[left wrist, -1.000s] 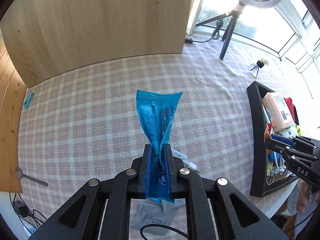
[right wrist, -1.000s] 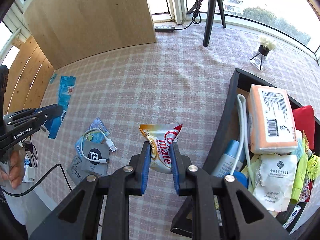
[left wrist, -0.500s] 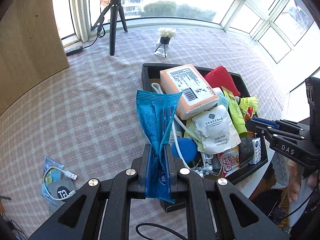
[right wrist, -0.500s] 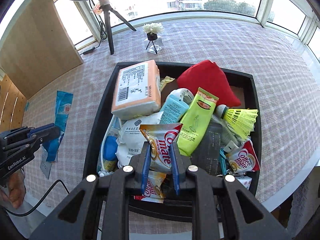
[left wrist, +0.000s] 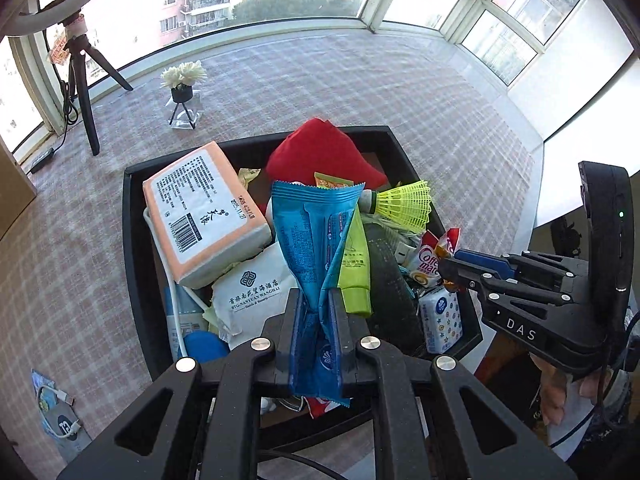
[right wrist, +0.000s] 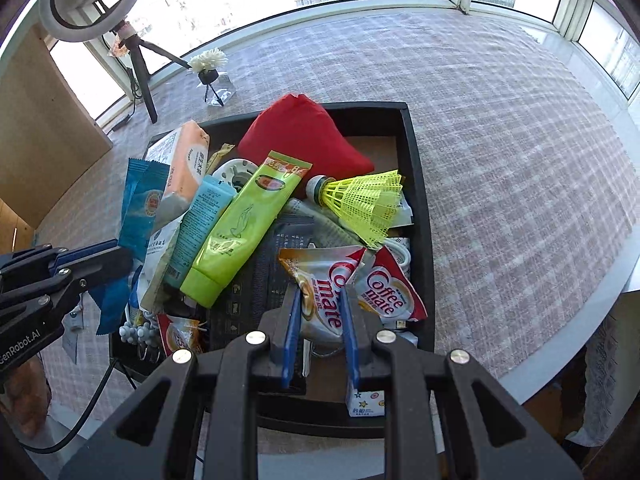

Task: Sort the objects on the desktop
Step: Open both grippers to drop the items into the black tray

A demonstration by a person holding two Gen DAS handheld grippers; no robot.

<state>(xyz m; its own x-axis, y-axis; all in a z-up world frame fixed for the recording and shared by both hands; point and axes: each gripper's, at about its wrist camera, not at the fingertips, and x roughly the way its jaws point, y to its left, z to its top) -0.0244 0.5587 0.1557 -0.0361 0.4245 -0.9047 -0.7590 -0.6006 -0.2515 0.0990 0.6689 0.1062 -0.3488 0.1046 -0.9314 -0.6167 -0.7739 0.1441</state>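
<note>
My left gripper (left wrist: 316, 300) hangs over the crowded black tray (left wrist: 132, 240), its pads pinching a blue snack packet (left wrist: 312, 232) that stands up between them; its jaws are opening slightly. My right gripper (right wrist: 320, 304) is shut on a Coffee mate sachet (right wrist: 320, 276) above the tray's near right corner (right wrist: 416, 184). Each view shows the other tool: the right gripper (left wrist: 450, 270) at the right edge, and the left gripper (right wrist: 120, 252) with the blue packet (right wrist: 140, 200) at the left.
The tray holds an orange tissue pack (left wrist: 204, 212), a red pouch (left wrist: 320, 152), a yellow shuttlecock (left wrist: 404, 204), a green tube (right wrist: 244, 220) and several sachets. A tripod (left wrist: 84, 92) and small flower vase (left wrist: 184, 92) stand behind. A cable on sachets (left wrist: 56, 412) lies left.
Both grippers have swept from the checked cloth left of the tray to above the tray, each carrying its packet. The view has rolled as they moved.
</note>
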